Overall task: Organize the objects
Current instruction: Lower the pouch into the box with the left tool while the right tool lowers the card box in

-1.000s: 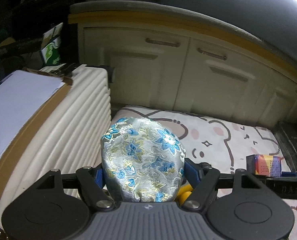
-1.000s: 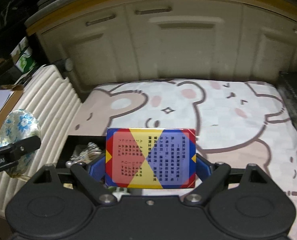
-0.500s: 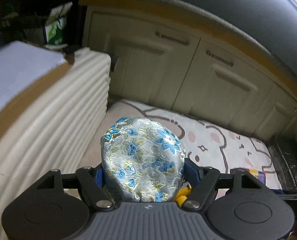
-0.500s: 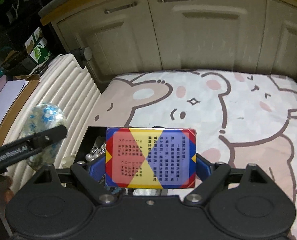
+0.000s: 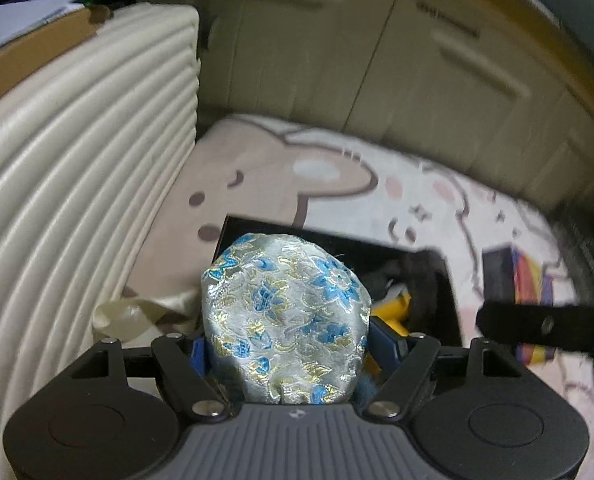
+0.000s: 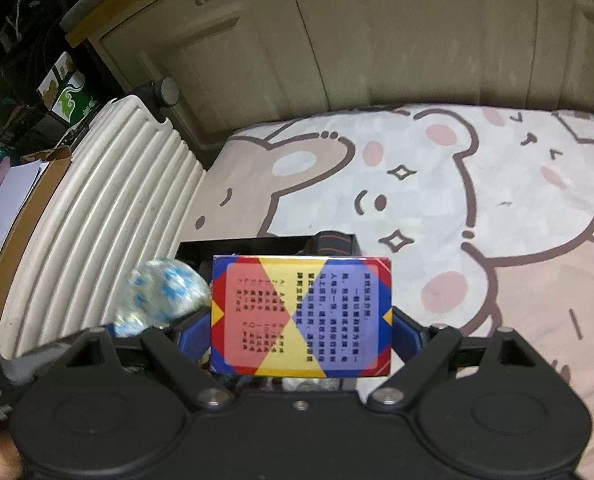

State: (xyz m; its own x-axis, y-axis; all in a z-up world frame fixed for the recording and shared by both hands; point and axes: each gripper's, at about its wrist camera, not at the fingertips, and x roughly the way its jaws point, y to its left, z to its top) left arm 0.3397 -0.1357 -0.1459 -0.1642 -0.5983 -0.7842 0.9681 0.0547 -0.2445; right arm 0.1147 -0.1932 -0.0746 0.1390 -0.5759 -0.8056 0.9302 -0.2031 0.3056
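My left gripper (image 5: 287, 344) is shut on a round silver pouch with blue and gold flowers (image 5: 285, 308), held just above a black open box (image 5: 337, 244) on the bear-print mat. The pouch shows blurred in the right wrist view (image 6: 157, 296). My right gripper (image 6: 301, 328) is shut on a red, yellow and blue card box (image 6: 301, 316), held over the same black box (image 6: 233, 246). The card box also shows in the left wrist view (image 5: 529, 280), with the right gripper's arm across it. Yellow items (image 5: 397, 304) lie inside the black box.
A cream ribbed suitcase (image 5: 69, 168) lies along the left, with a cardboard box and papers (image 6: 13, 200) on it. Cream cabinet doors (image 6: 337, 40) close the back. The bear-print mat (image 6: 477, 208) stretches to the right. A crumpled cream ribbon (image 5: 129, 312) lies by the suitcase.
Both grippers have moved forward and down over the black box, keeping their loads. The left gripper with the pouch has come close beside the right gripper.
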